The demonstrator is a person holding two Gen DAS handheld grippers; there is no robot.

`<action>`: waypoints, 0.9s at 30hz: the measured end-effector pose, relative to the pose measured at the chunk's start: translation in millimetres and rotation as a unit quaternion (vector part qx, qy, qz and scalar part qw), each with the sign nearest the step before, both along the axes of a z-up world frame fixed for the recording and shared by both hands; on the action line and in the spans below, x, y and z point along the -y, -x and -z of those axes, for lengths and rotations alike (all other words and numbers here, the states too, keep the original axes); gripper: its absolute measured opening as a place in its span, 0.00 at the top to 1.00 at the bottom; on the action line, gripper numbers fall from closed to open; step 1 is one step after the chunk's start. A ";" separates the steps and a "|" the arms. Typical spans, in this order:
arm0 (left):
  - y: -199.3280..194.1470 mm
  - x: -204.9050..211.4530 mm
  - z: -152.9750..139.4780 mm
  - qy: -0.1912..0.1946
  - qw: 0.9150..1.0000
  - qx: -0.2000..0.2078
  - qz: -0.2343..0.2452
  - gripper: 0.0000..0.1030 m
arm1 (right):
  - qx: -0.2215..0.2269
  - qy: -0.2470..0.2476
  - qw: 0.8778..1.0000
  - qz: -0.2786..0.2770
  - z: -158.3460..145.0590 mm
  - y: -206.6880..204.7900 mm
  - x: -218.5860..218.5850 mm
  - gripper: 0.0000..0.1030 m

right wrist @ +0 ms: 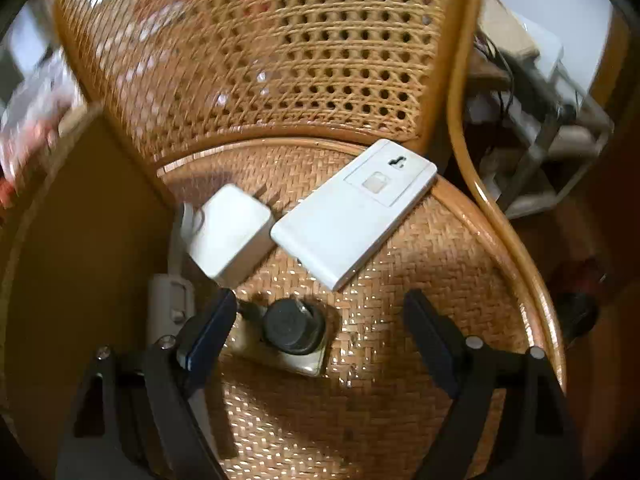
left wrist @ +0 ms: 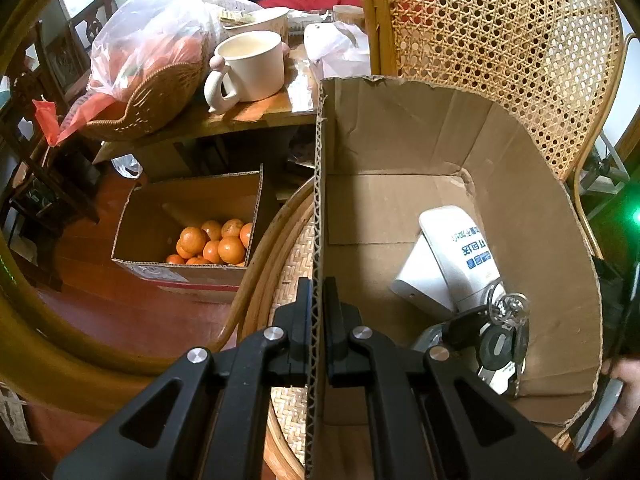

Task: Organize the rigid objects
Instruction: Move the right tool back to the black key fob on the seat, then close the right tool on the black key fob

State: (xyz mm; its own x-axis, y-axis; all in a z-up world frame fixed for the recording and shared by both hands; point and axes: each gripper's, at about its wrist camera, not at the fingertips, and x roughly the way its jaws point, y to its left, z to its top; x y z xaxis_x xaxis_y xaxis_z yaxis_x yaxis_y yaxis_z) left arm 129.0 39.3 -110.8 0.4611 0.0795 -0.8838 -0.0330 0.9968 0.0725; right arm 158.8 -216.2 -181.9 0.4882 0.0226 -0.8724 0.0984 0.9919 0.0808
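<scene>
1. The left gripper (left wrist: 318, 300) sits at the bottom centre of its own view, its two black fingers pinched tight on the corrugated side wall of the cardboard box (left wrist: 400, 208).
2. That box stands on the woven seat of the rattan chair (left wrist: 500, 40). In its lower right part lie a white device with blue print (left wrist: 460, 248) and a bunch of keys (left wrist: 506, 320).
3. The right gripper (right wrist: 320, 320) hangs low in its view with the jaws spread wide, gripping nothing.
4. Between those fingers, nearer the left one, a dark round knob on a pale square plate (right wrist: 294, 326) rests on the seat.
5. Above it, mid-frame, a white charger block (right wrist: 230, 234) lies just beside a flat white rectangular panel (right wrist: 352, 212), which runs up toward the right.
6. At the lower left of the left view, a second carton holds oranges (left wrist: 212, 242) on the floor; a cream mug (left wrist: 252, 66) stands on the table (left wrist: 256, 110) above.
</scene>
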 end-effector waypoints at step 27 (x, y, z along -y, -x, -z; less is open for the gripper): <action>0.5 -0.6 -0.7 0.001 1.000 -0.001 -0.002 0.95 | -0.021 -0.019 0.999 -0.034 -17.0 8.0 -6.5 0.68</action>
State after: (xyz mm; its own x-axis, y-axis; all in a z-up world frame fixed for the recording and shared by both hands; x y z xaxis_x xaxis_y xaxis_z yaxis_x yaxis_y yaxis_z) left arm 128.5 39.9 -110.1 0.4590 0.0787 -0.8849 -0.0361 0.9969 0.0699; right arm 150.7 -209.7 -164.9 0.4481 0.0875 -0.8897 0.0342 0.9928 0.1148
